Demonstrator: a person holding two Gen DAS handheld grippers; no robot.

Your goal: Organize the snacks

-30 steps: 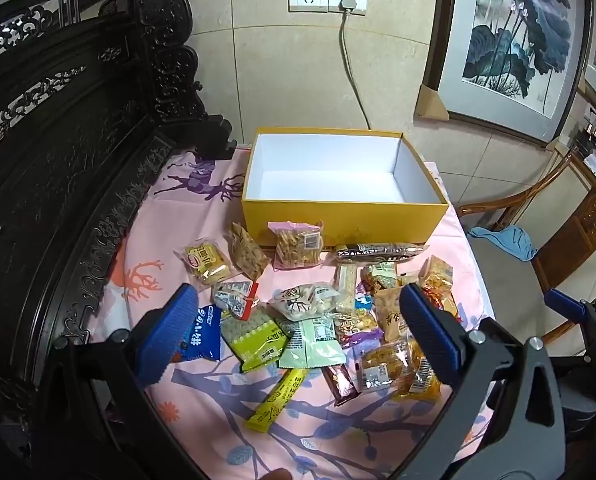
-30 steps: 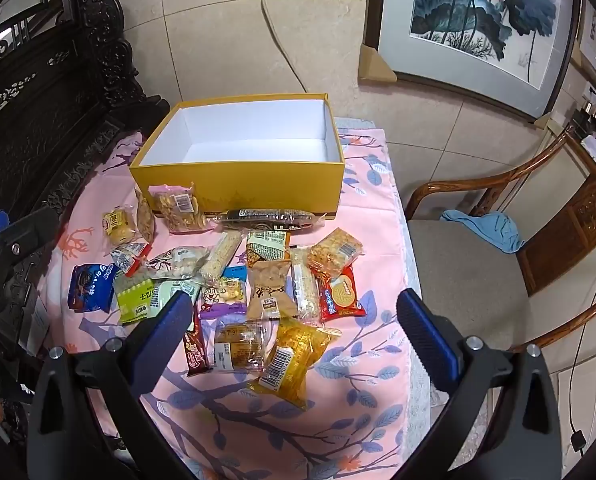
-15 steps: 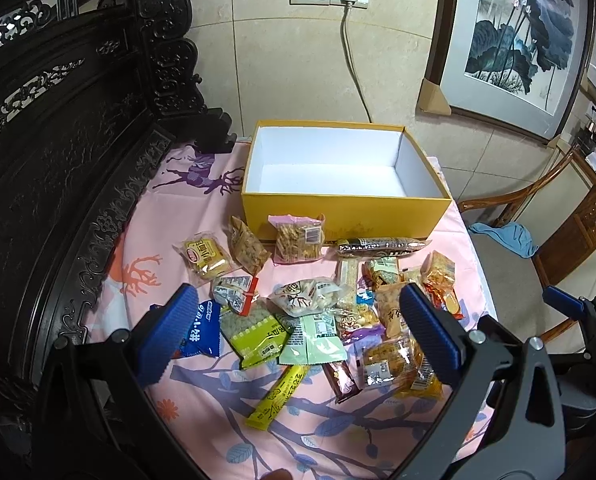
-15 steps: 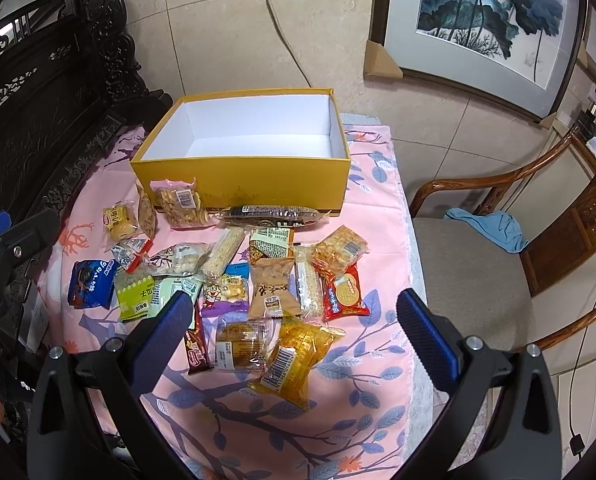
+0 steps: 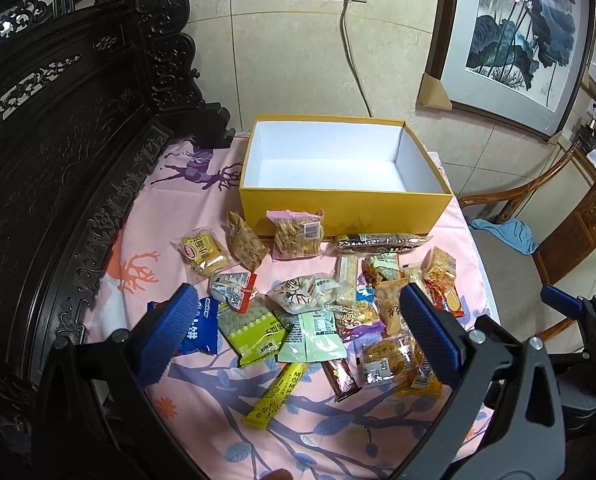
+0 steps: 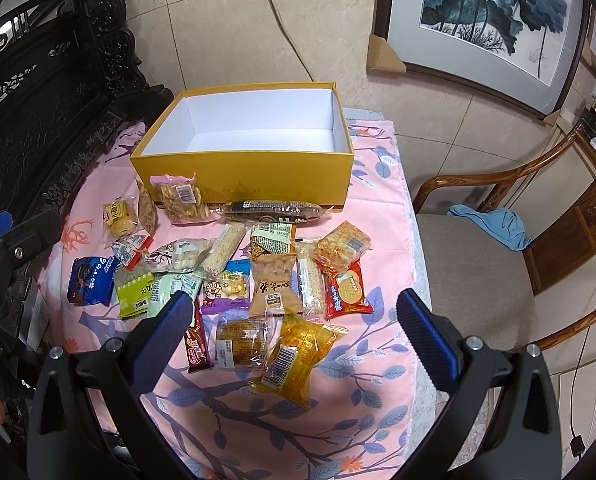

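Not much can actually be read here. Chinese characters are printed on the lime-green snack packet (image 6: pixel 134 293), roughly "四宁", seen sideways. Large brush-style Chinese characters are shown on the tan packet (image 6: pixel 273 285), too stylized to be made out. White lettering is seen on the blue packet (image 6: pixel 91 280), unreadable. Barcodes are carried by the golden-yellow packet (image 6: pixel 293 356) and the orange cracker packet (image 6: pixel 342 249). Black characters run along the yellow stick packet (image 5: pixel 278 394), too small to be read.
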